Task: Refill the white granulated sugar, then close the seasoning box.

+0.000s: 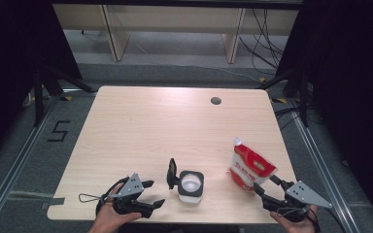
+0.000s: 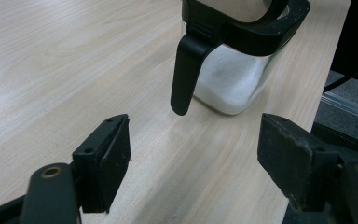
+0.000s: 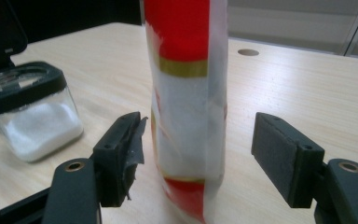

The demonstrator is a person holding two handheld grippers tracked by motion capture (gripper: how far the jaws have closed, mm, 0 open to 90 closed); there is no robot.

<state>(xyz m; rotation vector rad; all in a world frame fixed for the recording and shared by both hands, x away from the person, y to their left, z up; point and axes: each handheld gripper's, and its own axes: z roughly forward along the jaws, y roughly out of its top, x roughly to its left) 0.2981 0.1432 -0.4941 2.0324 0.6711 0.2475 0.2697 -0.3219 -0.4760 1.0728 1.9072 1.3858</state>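
Note:
A clear square jar (image 1: 191, 186) with a black rim and a flipped-up black lid (image 1: 172, 173) stands near the table's front edge, partly filled with white powder (image 2: 228, 86). Its lid hangs down toward my left gripper (image 2: 193, 154), which is open just short of the jar (image 2: 235, 56). In the high view the left gripper (image 1: 151, 193) sits to the jar's left. A red and white pouch (image 1: 249, 167) with a corner spout stands upright at the front right. My right gripper (image 1: 267, 187) is open, and the pouch (image 3: 186, 107) stands between its jaws, untouched.
The light wooden table (image 1: 141, 126) has a round cable hole (image 1: 216, 101) near its far edge. The jar (image 3: 28, 112) stands to the left of the pouch in the right gripper view. Shelving legs and cables are on the floor beyond the table.

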